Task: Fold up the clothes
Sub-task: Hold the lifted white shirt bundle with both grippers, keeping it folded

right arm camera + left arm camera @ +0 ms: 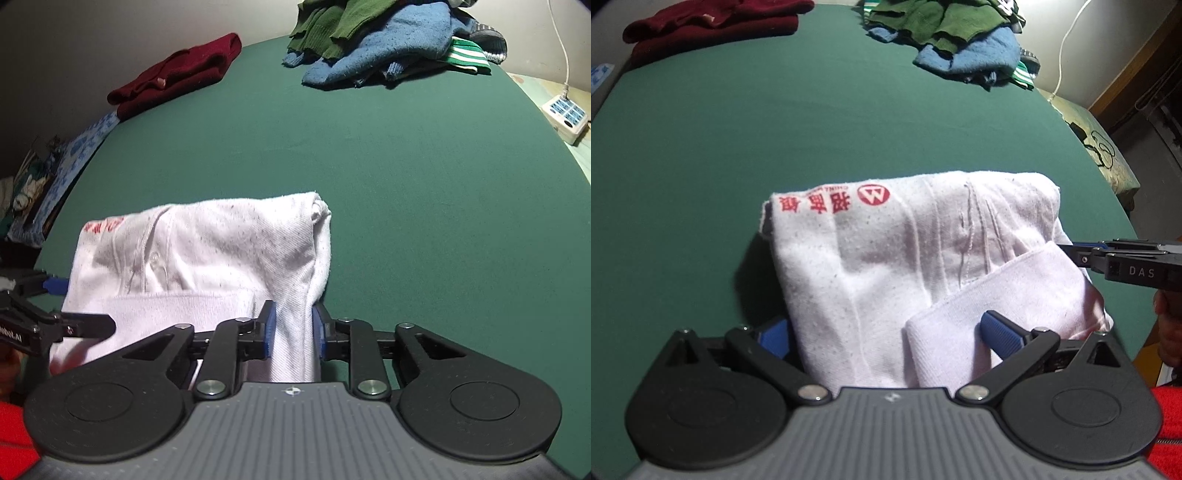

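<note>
1. A green table [406, 177] carries a partly folded white garment [221, 240] at its near edge.
2. The right hand-held gripper [293, 328] pinches its right fold.
3. The left hand-held gripper [882, 332] stands open around its left part.
4. A maroon garment [177, 77] and a clothes pile [388, 40] lie far off.

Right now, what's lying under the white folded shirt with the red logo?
The white folded shirt with the red logo lies on the green felt tabletop, which shows all around it. Whatever is directly beneath is covered by the cloth and cannot be seen.
</note>
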Demonstrator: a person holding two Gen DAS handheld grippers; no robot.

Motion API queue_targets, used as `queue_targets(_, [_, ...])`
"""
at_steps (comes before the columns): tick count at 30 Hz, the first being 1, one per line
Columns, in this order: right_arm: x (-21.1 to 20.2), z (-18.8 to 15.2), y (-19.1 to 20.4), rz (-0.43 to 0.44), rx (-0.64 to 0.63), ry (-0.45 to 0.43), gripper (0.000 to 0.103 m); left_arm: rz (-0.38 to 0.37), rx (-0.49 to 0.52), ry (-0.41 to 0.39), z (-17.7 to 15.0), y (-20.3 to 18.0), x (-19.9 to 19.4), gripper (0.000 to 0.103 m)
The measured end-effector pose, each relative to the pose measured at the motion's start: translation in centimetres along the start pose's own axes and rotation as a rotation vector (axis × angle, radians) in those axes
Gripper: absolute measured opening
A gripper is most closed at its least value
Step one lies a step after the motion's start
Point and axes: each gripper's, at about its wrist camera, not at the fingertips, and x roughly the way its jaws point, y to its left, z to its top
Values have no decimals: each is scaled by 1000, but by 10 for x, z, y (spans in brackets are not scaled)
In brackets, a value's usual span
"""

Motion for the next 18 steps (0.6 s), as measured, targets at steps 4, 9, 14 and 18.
queue_targets(4, [0,-1,2,-5,-6,-6,22,-28,-26,-6,-1,3,-3,100])
queue_targets(9, [-1,-4,0,2,-21,-21,22,-31,-50,-23,-1,6,-5,94])
queue_targets(14, [-1,-7,0,5,-55,-37,22,-46,-92,-37,1,16,-10,77])
queue_targets(18, [0,-8,4,-8,-71,-60,22,-29,-98,-52,1,16,-11,70])
